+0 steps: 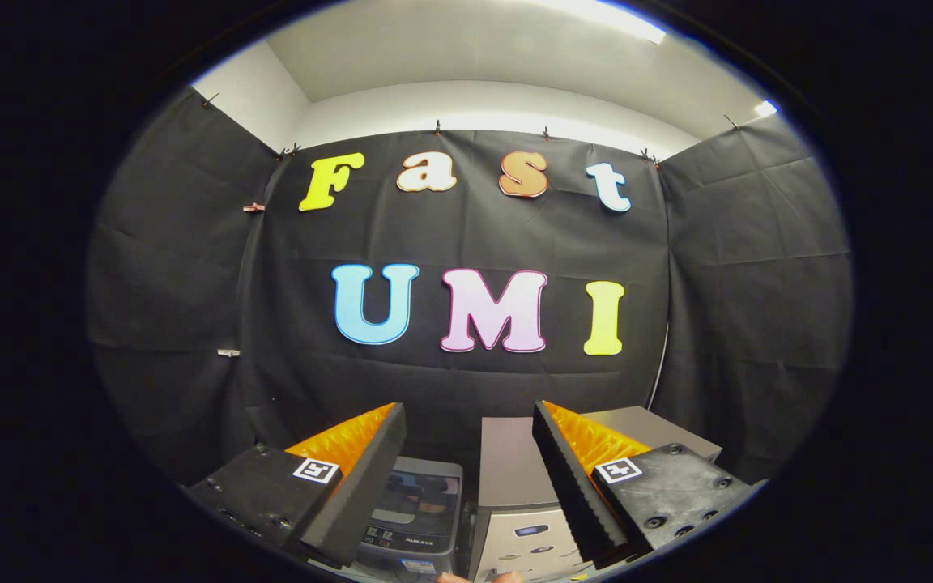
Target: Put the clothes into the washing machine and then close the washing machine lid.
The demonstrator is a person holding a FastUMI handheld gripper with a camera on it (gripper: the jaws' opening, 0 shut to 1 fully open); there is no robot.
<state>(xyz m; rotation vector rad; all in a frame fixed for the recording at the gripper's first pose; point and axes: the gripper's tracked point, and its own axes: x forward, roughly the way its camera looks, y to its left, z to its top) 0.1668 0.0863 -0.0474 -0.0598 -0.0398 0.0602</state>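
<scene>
My gripper (466,417) is held high and level, open, with nothing between its two black fingers (369,470) backed in orange. Below and beyond the fingertips stand two small machines. The one behind the left finger is a grey washing machine (418,510) with a dark see-through lid lying flat and shut. The one behind the right finger is a paler grey machine (515,486) with a plain top and a control panel on its front. No clothes show from this height.
Black cloth walls close the booth at the back and on both sides. A thin white cable (661,364) runs down the back right corner. A fingertip of a person (507,576) shows just under the machines.
</scene>
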